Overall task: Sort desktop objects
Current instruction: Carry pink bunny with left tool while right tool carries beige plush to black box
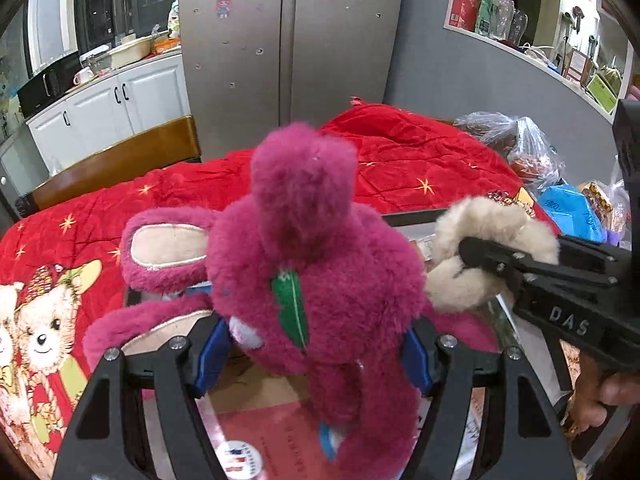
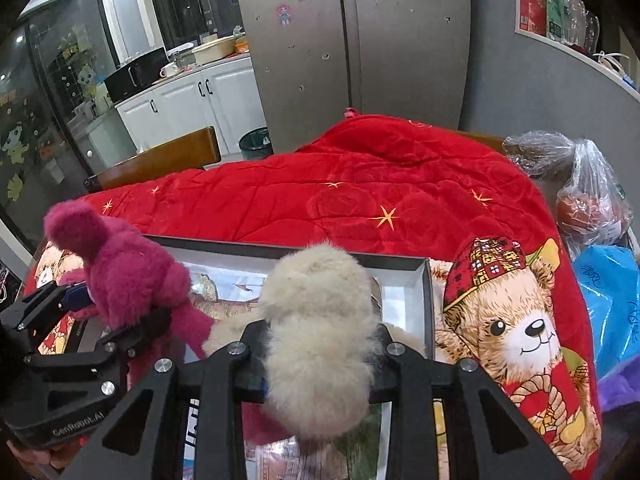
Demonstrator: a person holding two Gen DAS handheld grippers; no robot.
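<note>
Pink plush [image 1: 320, 264] clamped in left tool [image 1: 312, 344]; beige plush [image 2: 316, 332] in right tool [image 2: 320, 364].

Fluffy magenta plush toy [image 1: 320, 272], quilted blanket [image 1: 420, 160]

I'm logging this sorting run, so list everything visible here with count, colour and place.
Fluffy magenta plush bear: one, magenta, clamped in left gripper.
Fluffy beige plush toy: one, beige, clamped in right gripper.
Shallow grey box: one, grey, under both toys.
Red quilted bear-print blanket: one, red, beneath and behind box.
Clear plastic bags: two, clear, far right.
Steel fridge: one, silver, behind.
Left gripper: black, blue pads.
Right gripper: black.
</note>
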